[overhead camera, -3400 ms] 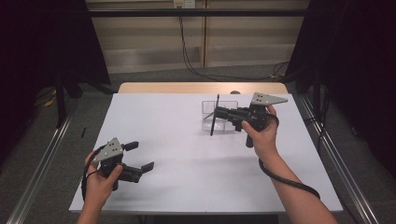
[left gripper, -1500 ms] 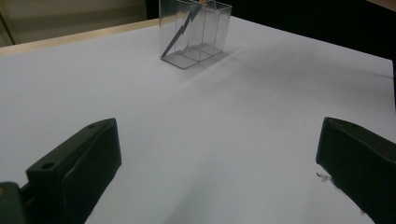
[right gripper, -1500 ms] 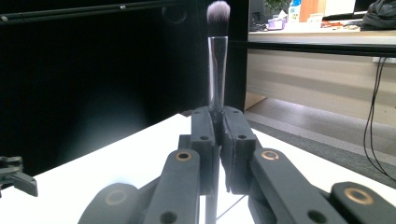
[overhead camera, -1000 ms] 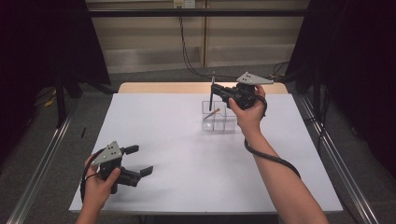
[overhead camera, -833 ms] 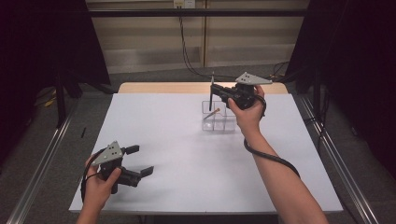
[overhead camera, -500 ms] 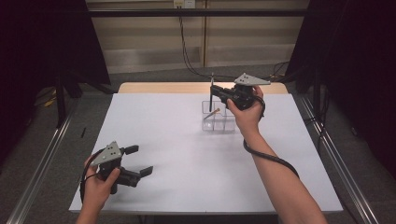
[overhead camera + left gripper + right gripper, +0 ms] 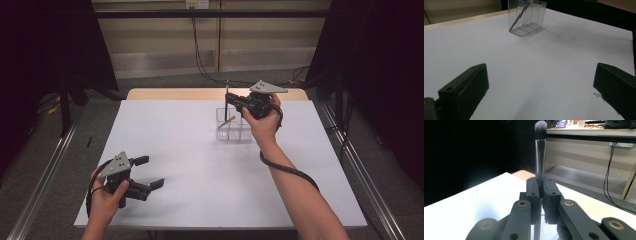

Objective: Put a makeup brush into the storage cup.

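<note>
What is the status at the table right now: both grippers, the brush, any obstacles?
Right gripper shut on makeup brush, upright above clear organizer. Left gripper open, idle near table edge. A stick already leans in organizer; nothing in the way.

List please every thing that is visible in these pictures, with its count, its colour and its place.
makeup brush: one, dark handle with grey-tipped bristles, held upright above the clear organiser.
clear organiser: one, transparent, with compartments, on the far part of the table, right of its middle.
small stick: one, tan, leaning inside the organiser; what it is I cannot tell.
table: one, white top with a bare wooden strip at the far edge.
wall cables: several, black, hanging behind the table.
right gripper: one, black with a grey plate, fingers shut on the brush handle, over the organiser.
left gripper: one, black with a grey plate, fingers wide open, low over the near left of the table.
</note>
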A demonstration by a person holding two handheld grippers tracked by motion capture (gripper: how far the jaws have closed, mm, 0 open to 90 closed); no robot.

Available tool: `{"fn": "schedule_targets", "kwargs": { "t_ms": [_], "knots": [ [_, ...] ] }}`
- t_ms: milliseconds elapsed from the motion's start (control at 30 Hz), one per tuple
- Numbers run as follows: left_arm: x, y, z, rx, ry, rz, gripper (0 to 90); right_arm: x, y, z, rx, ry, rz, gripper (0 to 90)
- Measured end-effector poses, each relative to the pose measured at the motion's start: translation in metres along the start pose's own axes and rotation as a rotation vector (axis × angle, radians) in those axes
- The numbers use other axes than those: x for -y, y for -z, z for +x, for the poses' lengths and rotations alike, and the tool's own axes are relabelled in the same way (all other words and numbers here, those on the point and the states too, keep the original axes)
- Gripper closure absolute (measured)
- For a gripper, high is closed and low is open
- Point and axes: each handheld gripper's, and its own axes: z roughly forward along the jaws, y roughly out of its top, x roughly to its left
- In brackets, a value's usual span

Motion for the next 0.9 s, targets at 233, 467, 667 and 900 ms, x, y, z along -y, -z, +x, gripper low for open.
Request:
{"fn": "schedule_targets", "kwargs": {
  "t_ms": [233, 467, 667, 900],
  "knots": [
    [0.0, 0.0, 0.0, 0.0, 0.006, -0.001, 0.0, 0.003, -0.001, 0.001, 0.003, -0.006, -0.004, 84.5],
    [0.0, 0.0, 0.0, 0.003, -0.001, 0.005, 0.0, 0.006, -0.002, 0.002, -0.001, -0.006, 0.001, 84.6],
    [0.001, 0.0, 0.0, 0.003, 0.0, 0.008, 0.0, 0.01, -0.002, 0.002, -0.001, -0.015, 0.004, 84.5],
    [0.001, -0.001, -0.001, 0.007, -0.005, 0.011, 0.0, 0.012, -0.002, 0.002, -0.001, -0.013, 0.011, 84.5]
  ]
}}
